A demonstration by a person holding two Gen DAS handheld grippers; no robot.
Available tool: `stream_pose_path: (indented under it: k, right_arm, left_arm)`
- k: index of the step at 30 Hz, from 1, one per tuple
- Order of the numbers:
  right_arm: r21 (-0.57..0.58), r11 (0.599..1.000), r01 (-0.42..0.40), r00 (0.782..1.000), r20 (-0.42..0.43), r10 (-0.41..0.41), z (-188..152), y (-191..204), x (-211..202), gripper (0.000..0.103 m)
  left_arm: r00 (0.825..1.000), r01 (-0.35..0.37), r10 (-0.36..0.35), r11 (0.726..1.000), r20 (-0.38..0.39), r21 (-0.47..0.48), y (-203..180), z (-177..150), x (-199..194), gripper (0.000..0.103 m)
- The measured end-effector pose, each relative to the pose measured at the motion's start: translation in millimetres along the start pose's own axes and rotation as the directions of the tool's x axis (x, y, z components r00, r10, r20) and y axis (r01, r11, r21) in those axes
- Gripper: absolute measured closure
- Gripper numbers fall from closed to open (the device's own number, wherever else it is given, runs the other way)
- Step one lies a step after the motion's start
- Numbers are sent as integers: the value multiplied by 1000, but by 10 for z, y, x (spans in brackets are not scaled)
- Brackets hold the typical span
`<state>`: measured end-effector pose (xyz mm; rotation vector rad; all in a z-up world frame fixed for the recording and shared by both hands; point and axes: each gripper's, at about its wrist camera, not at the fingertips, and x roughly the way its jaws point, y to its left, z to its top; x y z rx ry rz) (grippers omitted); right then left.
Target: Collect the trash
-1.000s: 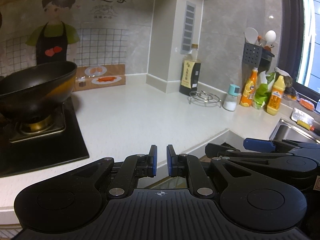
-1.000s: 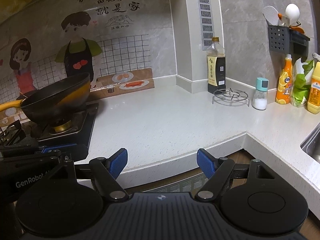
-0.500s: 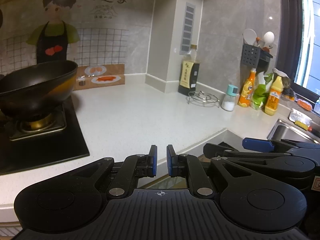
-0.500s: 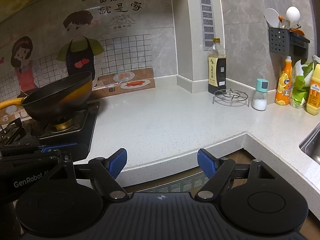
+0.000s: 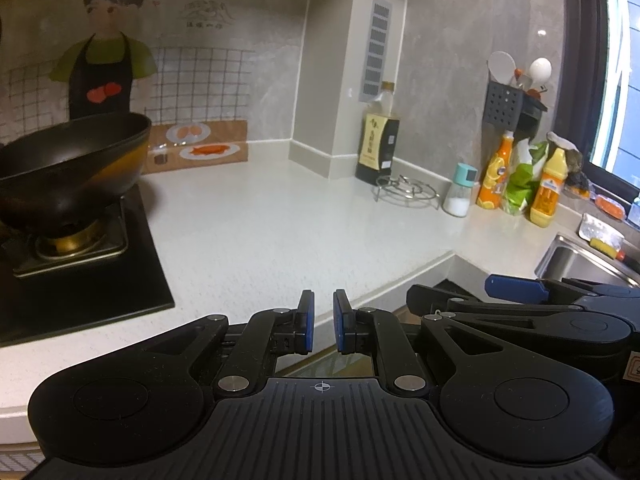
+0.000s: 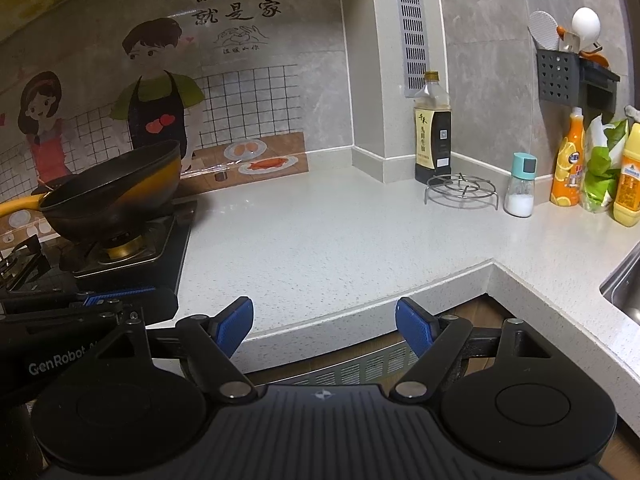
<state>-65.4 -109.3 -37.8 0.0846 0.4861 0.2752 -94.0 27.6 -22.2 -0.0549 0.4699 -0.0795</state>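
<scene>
Both grippers hung at the front edge of the white counter [image 6: 328, 240], side by side, pointing toward the back wall. The left gripper [image 5: 323, 326] had its blue pads drawn nearly together, only a thin gap between them, and nothing was caught there. The right gripper [image 6: 324, 326] stood with its pads wide apart and held nothing; the counter edge and a strip of floor showed through the gap.

No trash could be made out on the open counter. At the far right, beside the sink [image 5: 576, 258], lay a small packet [image 5: 602, 232] and some crumpled things under the window, too small to tell whether they were trash.

A black wok [image 6: 116, 196] with a yellow handle sat on the burner [image 6: 120, 250] of the stove at the left. Along the back wall stood a dark sauce bottle [image 6: 433, 136], with a wire trivet [image 6: 461, 192] just in front of it. Right of these came a salt shaker [image 6: 520, 188] with a teal cap, then an orange bottle [image 6: 567, 164], a green bag [image 6: 600, 168] and a yellow bottle [image 6: 627, 180] close together. A grey rack [image 6: 558, 76] on the wall above them held utensils
</scene>
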Motion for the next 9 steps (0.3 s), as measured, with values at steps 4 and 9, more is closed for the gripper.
stream_pose_path:
  k: [4, 9]
  right_arm:
    - [3, 1000, -4, 1000, -7, 4, 3, -26, 44, 23]
    - [3, 1000, -17, 1000, -5, 17, -16, -71, 109, 22]
  left_arm:
    - [1000, -5, 5, 1000, -8, -6, 7, 5, 55, 91]
    - [999, -41, 40, 999, -30, -15, 24, 12, 144, 90]
